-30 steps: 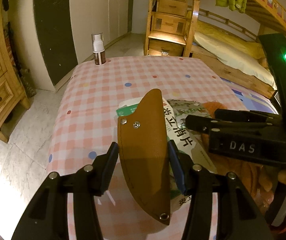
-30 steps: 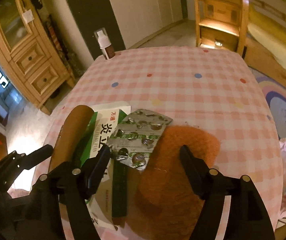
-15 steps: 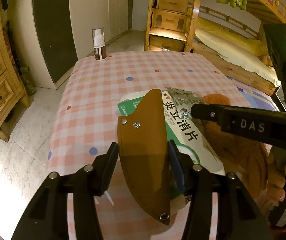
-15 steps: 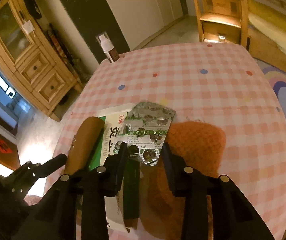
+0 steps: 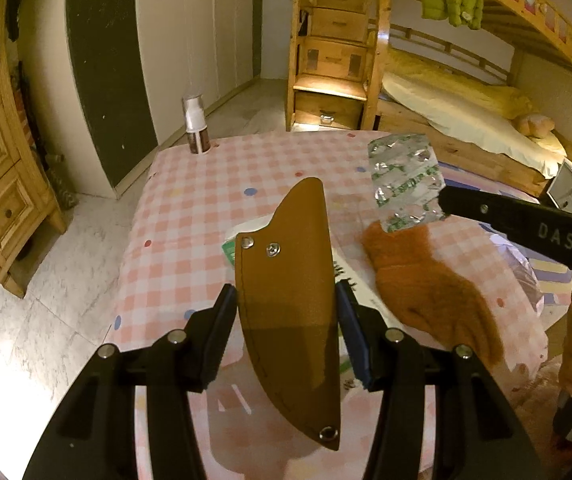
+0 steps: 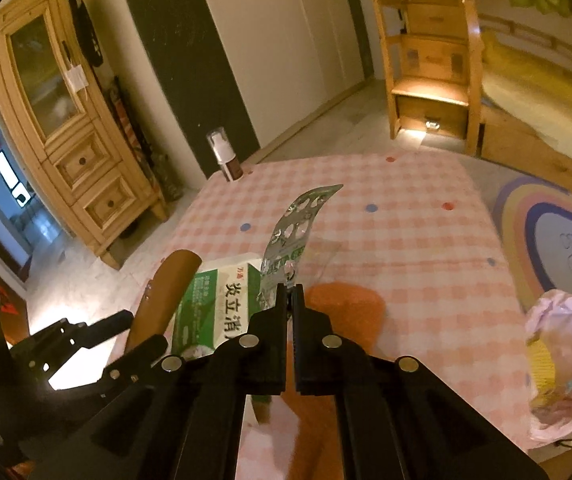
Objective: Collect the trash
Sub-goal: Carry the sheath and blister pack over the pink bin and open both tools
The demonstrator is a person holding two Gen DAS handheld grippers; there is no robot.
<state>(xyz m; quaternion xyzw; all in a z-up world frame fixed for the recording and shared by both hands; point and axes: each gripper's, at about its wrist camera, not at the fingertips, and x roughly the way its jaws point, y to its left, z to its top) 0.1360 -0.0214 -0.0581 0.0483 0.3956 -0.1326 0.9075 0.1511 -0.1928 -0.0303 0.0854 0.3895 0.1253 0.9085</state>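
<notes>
Right wrist view: one blister pack [image 6: 291,236], one medicine box [image 6: 222,308], one orange cloth [image 6: 345,312], one pump bottle [image 6: 226,159], one pink bag [image 6: 563,364].
Right gripper [image 6: 290,296]: clenched on the blister pack's lower edge, lifted above the table [image 6: 405,224].
Left gripper [image 5: 286,320]: grasping one brown sheath [image 5: 289,300] over the table.

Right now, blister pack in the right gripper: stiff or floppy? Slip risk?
Probably floppy: the blister pack curves away above the right gripper. Likely very light, thin foil with emptied pockets. Slip seems possible, since only its lower edge is pinched.
</notes>
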